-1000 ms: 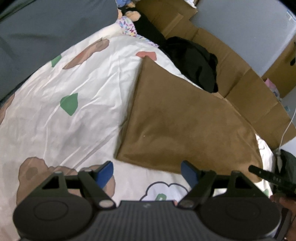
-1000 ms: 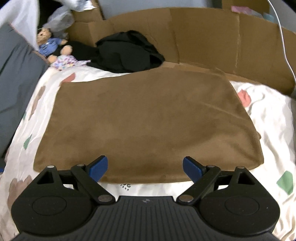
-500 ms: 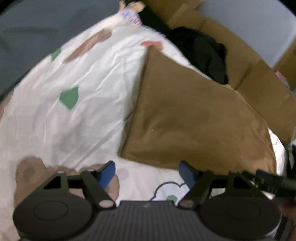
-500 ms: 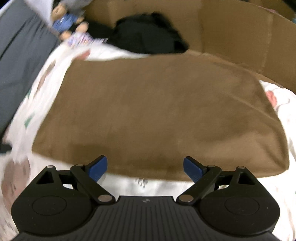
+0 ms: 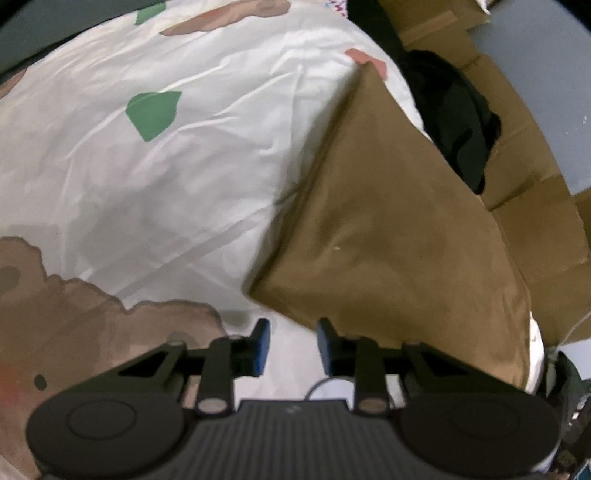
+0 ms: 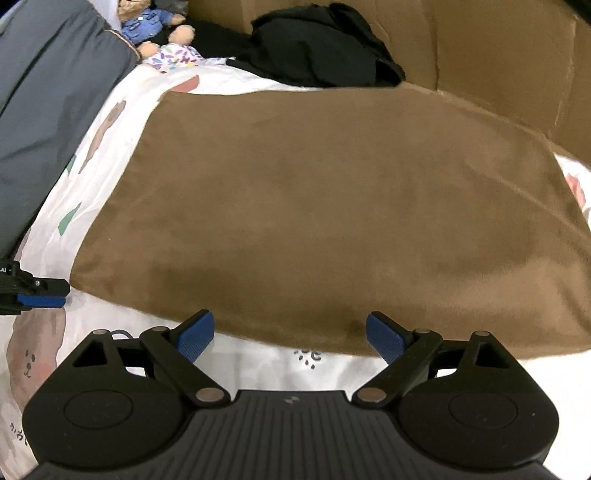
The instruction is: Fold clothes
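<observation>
Two grippers hang low over a bed with a white printed sheet (image 5: pixel 155 177), each tilted steeply down at a folded brown cloth (image 6: pixel 332 206) that lies flat on it.

Just ahead of the left gripper (image 5: pixel 291 345), the near corner of the brown cloth (image 5: pixel 391 236) sits a little forward and to the right of the gap. Its jaws are closing, with a narrow space left between the blue pads (image 5: pixel 261 343); only bare sheet shows in that gap, and the right pad stands right at the cloth's near edge. Whether that pad touches the fabric cannot be told. Nothing is gripped.

On the other side, the right gripper (image 6: pixel 291 338) has its jaws spread wide and released. The long near edge of the cloth runs across just ahead of both pads, and a strip of sheet shows between them. From this view the left gripper's fingertip (image 6: pixel 44 297) pokes in far to the left of the jaws, level with the cloth's left corner.

Well beyond the jaws, past the cloth's far edge, lies a heap of black clothing (image 6: pixel 317 44) against brown cardboard (image 6: pixel 480 48). Far ahead and to the left sit a teddy bear in a blue shirt (image 6: pixel 151 20) and a grey cushion (image 6: pixel 48 110).
</observation>
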### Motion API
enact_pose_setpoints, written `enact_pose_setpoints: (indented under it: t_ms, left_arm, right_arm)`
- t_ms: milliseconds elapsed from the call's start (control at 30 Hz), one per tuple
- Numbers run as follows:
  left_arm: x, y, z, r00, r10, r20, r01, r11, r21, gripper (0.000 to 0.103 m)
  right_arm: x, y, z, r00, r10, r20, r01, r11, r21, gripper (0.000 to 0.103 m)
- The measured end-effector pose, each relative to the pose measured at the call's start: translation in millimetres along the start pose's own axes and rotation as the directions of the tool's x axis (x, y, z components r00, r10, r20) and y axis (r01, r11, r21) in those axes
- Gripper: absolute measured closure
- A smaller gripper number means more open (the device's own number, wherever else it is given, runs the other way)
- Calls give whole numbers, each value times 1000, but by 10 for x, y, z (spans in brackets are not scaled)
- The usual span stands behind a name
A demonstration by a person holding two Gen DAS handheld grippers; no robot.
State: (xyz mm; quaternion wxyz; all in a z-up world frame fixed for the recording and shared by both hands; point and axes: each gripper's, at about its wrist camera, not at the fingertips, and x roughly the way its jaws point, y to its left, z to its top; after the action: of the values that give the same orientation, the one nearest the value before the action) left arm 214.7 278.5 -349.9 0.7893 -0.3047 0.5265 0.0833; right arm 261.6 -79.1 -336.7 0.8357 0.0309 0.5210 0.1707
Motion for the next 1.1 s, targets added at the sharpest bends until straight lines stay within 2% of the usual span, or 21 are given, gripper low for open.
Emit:
enact_pose_setpoints:
  t_ms: [133, 200, 400, 567, 667, 833, 1033, 1100]
  left_arm:
    - [63, 99, 37, 1000, -2, 7, 2, 998, -61, 74]
    - [76, 145, 51, 1000, -19, 12, 19, 997, -79, 68]
    - [165, 195, 84, 999, -31, 14, 32, 996, -81, 68]
    - [243, 229, 92, 999, -40, 1, 40, 994, -99, 69]
    - [285, 257, 139, 999, -49, -15, 47, 994, -101, 72]
    - [183, 243, 189, 998, -60, -34, 58, 996, -69, 90]
    - [-39, 137, 243, 993, -116, -12, 115, 992, -50, 94]
    - [-131, 56, 277, 989, -145, 3, 145, 989, -33, 94]
  right_arm:
    - [43, -36, 7, 1000, 3, 2, -3, 999, 35, 11]
    - [38, -44, 56, 1000, 9, 18, -10, 998, 58, 11]
    - [57, -25, 91, 999, 33, 42, -38, 993, 112, 11]
    - [92, 51, 78, 999, 33, 39, -34, 998, 50, 11]
    - [122, 72, 68, 998, 55, 27, -56, 998, 33, 14]
    - [129, 184, 89, 997, 72, 15, -72, 997, -41, 22]
    - [-19, 310, 198, 989, 140, 57, -135, 988, -81, 26]
    - [-76, 444, 234, 988, 139, 61, -128, 979, -158, 37]
